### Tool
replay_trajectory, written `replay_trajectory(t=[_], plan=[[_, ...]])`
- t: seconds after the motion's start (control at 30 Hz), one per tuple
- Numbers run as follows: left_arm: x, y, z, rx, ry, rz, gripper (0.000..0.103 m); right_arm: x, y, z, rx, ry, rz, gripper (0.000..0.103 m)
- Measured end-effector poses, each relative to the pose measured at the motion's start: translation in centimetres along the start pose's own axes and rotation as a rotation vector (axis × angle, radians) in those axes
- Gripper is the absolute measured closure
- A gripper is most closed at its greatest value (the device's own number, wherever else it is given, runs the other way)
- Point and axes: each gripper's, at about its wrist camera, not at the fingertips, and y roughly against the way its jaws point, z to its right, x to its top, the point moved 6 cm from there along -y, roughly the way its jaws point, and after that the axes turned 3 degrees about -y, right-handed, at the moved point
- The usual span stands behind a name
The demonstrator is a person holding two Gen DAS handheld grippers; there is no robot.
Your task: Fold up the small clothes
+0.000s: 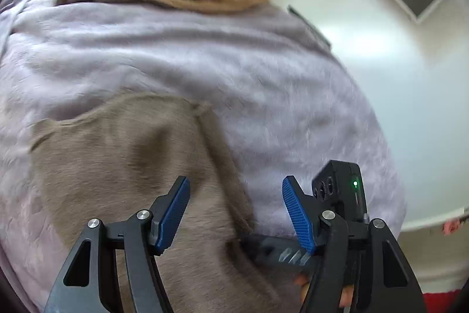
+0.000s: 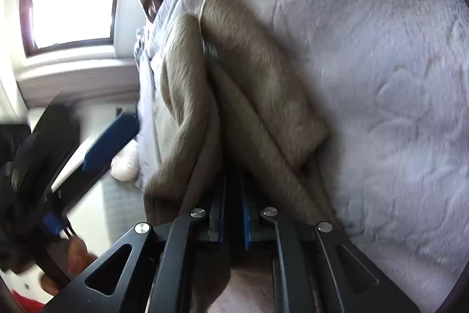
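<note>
Looks soft, light and floppy, that brown fleecy garment (image 2: 258, 72) bunched on the lilac blanket (image 2: 381, 78), best pinched along a hem, right gripper (image 2: 233, 213) clamped on its 6 o'clock edge, left gripper (image 1: 236, 213) jaws apart, empty.
</note>
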Motion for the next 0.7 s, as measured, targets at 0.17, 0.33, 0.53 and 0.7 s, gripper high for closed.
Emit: replay_trajectory(t=[0.17,0.33,0.53,0.7], plan=[[-2.2,4.5,-9.6,0.236,0.203,0.142,0.01,0.8,2.0,1.5,0.226,-0.173,0.035,0.059],[-7.0,4.2,-16.9,0.394,0.338,0.061,0.01,1.1,2.1,1.3,0.305,-0.189,-0.004,0.043],[-10.5,2.1,-18.4,0.417,0.362,0.042,0.01,1.5,-1.6,-3.3,0.031,0.113,-0.142,0.056],[-10.2,2.7,-18.2,0.409,0.378,0.056,0.01,0.7,-2.5,-8.6,-0.2,0.457,-0.111,0.089]])
